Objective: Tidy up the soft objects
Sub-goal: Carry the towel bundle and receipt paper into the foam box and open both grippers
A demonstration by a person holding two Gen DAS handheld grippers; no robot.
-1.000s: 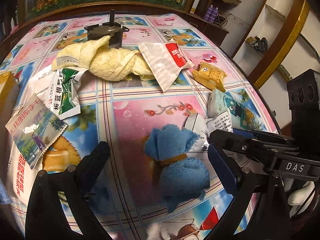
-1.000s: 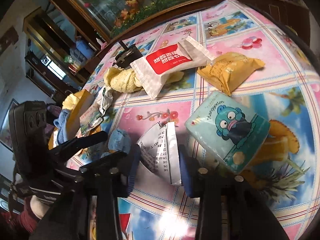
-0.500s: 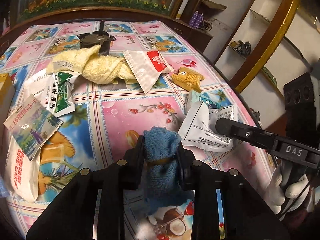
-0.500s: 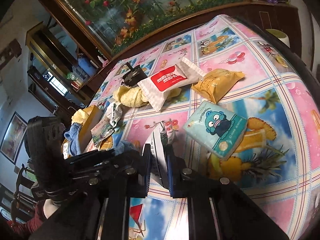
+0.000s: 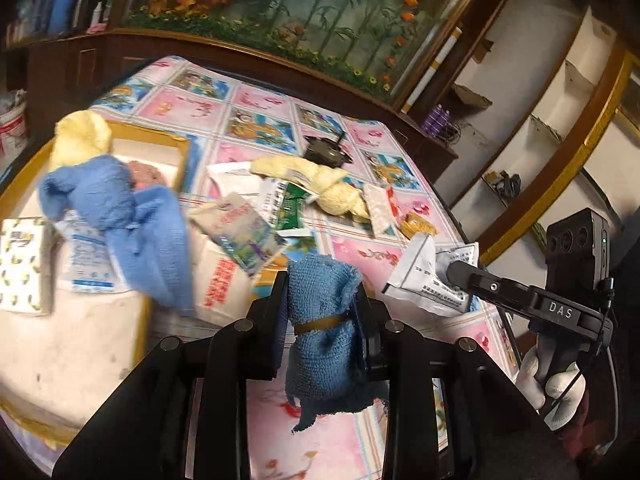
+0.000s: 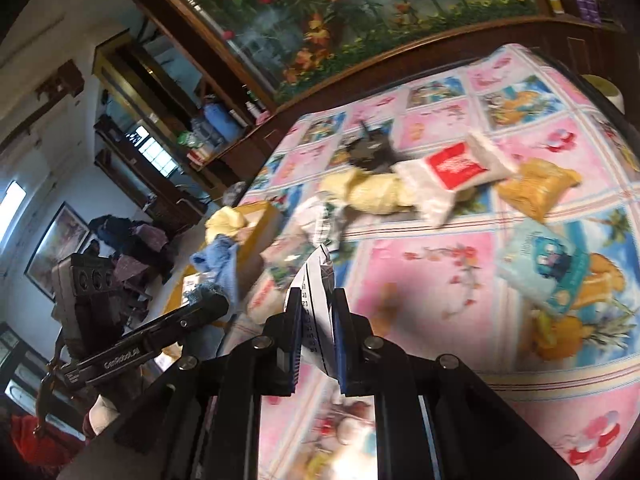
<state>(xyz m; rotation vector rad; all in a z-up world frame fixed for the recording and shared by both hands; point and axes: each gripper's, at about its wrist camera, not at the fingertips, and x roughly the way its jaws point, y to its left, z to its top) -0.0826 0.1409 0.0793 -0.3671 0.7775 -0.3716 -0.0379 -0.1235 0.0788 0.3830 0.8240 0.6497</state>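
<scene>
The left gripper (image 5: 322, 316) squeezes the blue towel (image 5: 324, 320) and the right gripper (image 6: 316, 332) pinches a white packet (image 6: 316, 300), both lifted near the yellow box (image 5: 120, 152), likely for sorting.

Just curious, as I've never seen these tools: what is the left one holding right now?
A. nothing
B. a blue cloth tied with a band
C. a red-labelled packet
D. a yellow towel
B: the left gripper has its jaws shut on the blue cloth, which hangs between them with a band round its middle.

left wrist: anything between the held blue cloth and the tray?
Yes: a white sack with a printed sachet on it lies between blue cloth and tray.
</scene>
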